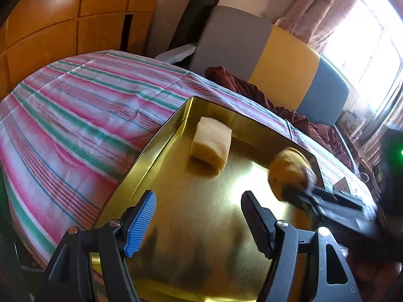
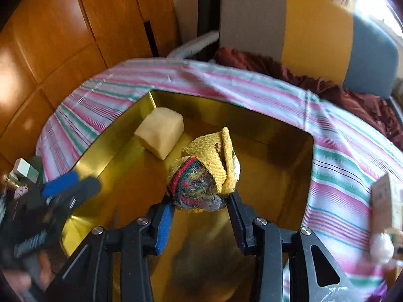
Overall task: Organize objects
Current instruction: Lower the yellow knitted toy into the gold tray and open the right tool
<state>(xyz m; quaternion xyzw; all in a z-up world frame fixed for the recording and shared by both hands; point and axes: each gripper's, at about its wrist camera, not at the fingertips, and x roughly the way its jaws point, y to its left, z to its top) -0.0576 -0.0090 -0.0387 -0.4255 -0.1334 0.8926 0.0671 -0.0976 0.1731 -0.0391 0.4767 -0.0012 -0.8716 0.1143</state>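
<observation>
A shiny gold tin tray [image 1: 161,136] [image 2: 306,156] lies on a striped cloth. In its far left corner sits a pale yellow sponge block [image 1: 211,143] [image 2: 160,132]. My right gripper [image 2: 200,202] [image 1: 299,193] is shut on a yellow scrub pad with a coloured mesh side [image 2: 209,173] [image 1: 289,168], held above the tray's middle. My left gripper [image 1: 199,214] [image 2: 70,186] stands open over the tray's near part, with nothing between its fingers; in the right wrist view it shows blurred at the tray's left rim.
The striped cloth [image 1: 75,115] [image 2: 352,166] covers a bed around the tray. A dark red blanket [image 1: 252,88] and a grey, yellow and blue headboard [image 1: 284,70] lie beyond. Wooden cupboards [image 2: 50,37] stand at left. A small carton [image 2: 388,201] stands right of the tray.
</observation>
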